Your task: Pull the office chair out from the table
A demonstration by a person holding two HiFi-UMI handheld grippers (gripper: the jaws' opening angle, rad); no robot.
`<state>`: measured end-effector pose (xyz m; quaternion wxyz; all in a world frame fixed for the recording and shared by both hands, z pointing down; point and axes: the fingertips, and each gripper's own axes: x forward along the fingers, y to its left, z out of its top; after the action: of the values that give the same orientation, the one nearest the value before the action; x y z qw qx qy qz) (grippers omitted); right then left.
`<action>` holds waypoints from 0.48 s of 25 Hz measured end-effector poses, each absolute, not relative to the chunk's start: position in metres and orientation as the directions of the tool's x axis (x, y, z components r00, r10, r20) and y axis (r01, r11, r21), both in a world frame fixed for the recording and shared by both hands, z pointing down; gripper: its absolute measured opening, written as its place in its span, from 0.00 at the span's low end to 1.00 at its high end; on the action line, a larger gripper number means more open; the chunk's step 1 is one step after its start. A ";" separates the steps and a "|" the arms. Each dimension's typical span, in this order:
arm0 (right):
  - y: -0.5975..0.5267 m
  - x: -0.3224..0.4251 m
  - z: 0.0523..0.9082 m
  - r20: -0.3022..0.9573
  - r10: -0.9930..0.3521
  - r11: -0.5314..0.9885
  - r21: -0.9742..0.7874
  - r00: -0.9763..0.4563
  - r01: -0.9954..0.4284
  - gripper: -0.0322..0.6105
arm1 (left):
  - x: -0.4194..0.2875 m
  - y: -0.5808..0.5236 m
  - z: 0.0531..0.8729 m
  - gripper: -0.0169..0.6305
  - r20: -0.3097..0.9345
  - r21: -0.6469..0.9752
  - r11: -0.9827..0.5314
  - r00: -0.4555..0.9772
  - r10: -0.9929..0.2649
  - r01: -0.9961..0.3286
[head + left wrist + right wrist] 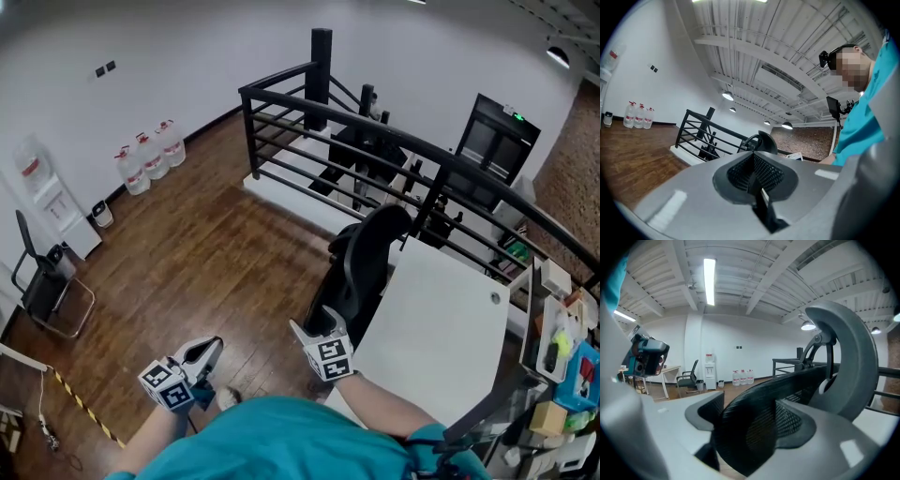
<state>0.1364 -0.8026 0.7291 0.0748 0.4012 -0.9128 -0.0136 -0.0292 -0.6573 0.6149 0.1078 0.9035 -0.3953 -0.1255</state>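
Note:
The black mesh office chair (pixel 370 262) stands against the left edge of the white table (pixel 441 328). My right gripper (pixel 314 330) is at the chair's near side. In the right gripper view the jaws are closed on the black mesh edge of the chair's back (pixel 787 385), with the curved headrest (pixel 853 357) rising beyond the right gripper (pixel 750 427). My left gripper (pixel 208 354) hangs over the wooden floor, well left of the chair. The left gripper (pixel 752 171) is shut with nothing between its ribbed pads. The chair's headrest (pixel 761 140) shows small past them.
A black railing (pixel 375 141) runs behind the chair and table. Water bottles (pixel 150 155) and a dispenser (pixel 47 202) line the far wall, and a second black chair (pixel 42 281) stands at left. A cluttered shelf (pixel 562 356) flanks the table's right. Striped tape (pixel 84 408) marks the floor.

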 end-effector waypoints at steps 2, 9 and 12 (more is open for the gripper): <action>-0.806 0.128 0.730 0.131 -0.732 0.680 0.085 -0.669 -0.728 0.56 | -0.039 -0.657 0.617 0.06 -0.149 0.297 -0.663 0.653 -0.743 -0.687; -0.817 0.081 0.724 0.143 -0.741 0.670 0.088 -0.656 -0.737 0.56 | -0.109 -0.664 0.610 0.06 -0.166 0.302 -0.670 0.654 -0.738 -0.679; -0.824 0.056 0.722 0.151 -0.745 0.665 0.084 -0.650 -0.742 0.55 | -0.149 -0.669 0.604 0.06 -0.167 0.288 -0.684 0.668 -0.725 -0.670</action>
<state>0.0560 -0.8236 0.7222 0.0865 0.4093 -0.9082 -0.0072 -0.1489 -0.6694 0.6037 0.1017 0.9077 -0.3841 -0.1350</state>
